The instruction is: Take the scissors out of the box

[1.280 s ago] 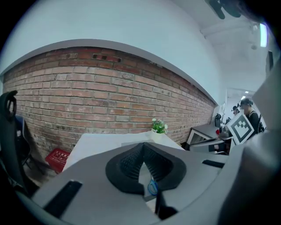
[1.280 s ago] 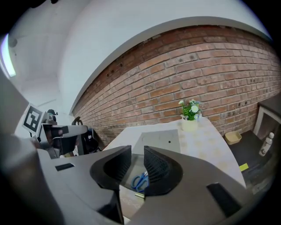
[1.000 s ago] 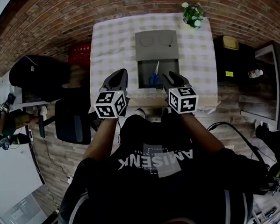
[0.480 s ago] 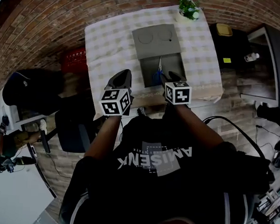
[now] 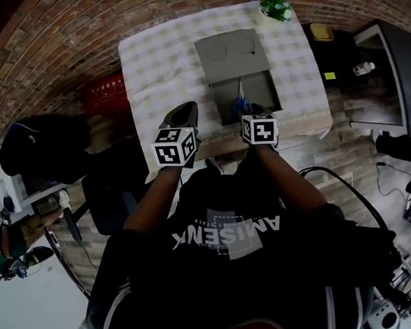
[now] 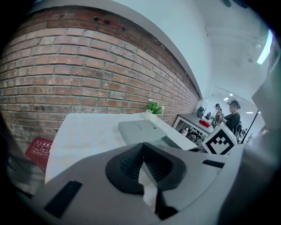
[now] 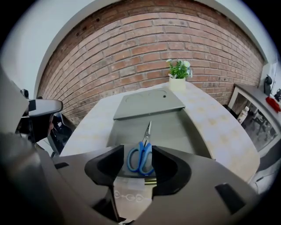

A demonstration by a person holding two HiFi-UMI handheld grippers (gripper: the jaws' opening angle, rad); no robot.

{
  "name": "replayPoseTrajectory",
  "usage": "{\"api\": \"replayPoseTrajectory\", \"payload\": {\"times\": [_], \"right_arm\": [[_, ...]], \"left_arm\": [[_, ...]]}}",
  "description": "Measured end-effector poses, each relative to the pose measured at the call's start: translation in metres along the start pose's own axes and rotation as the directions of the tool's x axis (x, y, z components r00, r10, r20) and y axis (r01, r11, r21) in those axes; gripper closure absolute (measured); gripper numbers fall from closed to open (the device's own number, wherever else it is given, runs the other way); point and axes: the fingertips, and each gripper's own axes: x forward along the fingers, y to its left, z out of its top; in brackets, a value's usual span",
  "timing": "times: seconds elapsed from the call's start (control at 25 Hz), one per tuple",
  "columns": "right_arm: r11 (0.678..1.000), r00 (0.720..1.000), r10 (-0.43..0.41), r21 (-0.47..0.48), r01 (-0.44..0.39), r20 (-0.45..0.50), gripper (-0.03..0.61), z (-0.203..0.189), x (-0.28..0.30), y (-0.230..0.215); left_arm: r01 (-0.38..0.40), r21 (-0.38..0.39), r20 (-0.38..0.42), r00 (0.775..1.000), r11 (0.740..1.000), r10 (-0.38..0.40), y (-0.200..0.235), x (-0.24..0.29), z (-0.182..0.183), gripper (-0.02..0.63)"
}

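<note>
Inside the grey box point(image 7: 175, 127), blue-handled scissors point(image 7: 140, 156)

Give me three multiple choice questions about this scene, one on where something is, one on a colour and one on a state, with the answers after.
1. Where do the scissors lie?
A) on the cloth beside the box
B) inside the grey box
C) next to the potted plant

2. What colour are the scissors' handles?
A) red
B) blue
C) black

3. What state is the box in?
A) open, its inside showing
B) closed up
C) tipped on its side

Answers:
1 B: the right gripper view shows them on the box floor.
2 B: both finger loops are blue.
3 A: the lid lies beyond the open compartment.
</note>
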Motion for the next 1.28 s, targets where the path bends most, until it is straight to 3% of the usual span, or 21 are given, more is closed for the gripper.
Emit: {"api": "replayPoseTrajectory", "payload": {"times": [0.84, 0.96, 1.28], "right_arm": [[0.981, 0.972, -0.17, 0.062, 0.182, -0.16, 0.373, -0.025, 0.041, -0.011], [0.975, 0.961, -0.178, 0.091, 0.201, -0.213, 0.374, -0.028, 0.043, -0.012], [0.966, 0.905, -0.214, 0.06, 0.253, -0.367, 0.384, -0.037, 0.048, -0.014]], "left_arm": [[0.097, 0.017, -0.068, 0.993, 0.995, -0.096, 0.033, 0.014, -0.013, 0.601], [0.099, 0.008, -0.065, 0.993, 0.995, -0.098, 0.039, 0.011, -0.012, 0.601], [0.116, 0.045, -0.06, 0.992, 0.992, -0.113, 0.044, 0.003, -0.013, 0.601]]}}
